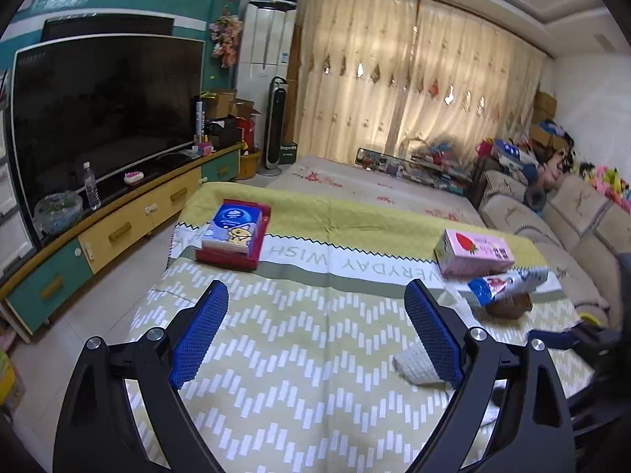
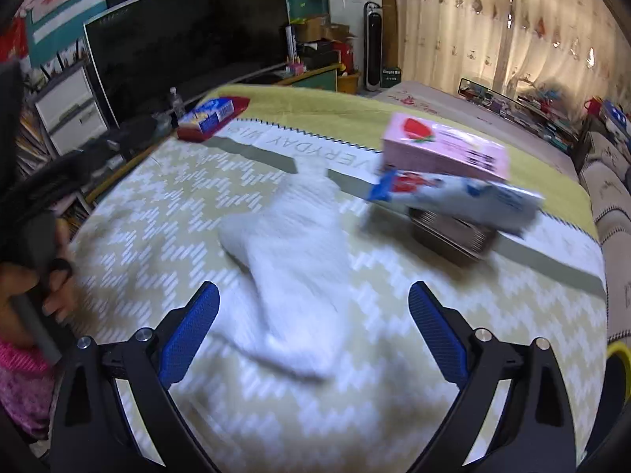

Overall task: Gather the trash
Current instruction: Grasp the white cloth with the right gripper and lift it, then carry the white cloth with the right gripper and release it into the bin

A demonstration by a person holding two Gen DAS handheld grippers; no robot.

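Where the right gripper hangs wide-jawed and empty, the white crumpled paper towel lies straight ahead between its fingers, long axis running away toward the tablecloth lettering "EVERYDAY WISH". Beyond the towel: blue-white wrapper, print unreadable, on a brown cup; pink strawberry carton. Left gripper, also wide and empty, sits farther from the towel.

white paper towel: crumpled, lying flat mid-cloth | pink strawberry carton: on its side, far right | blue-white wrapper: just before carton, resting atop brown ribbed cup
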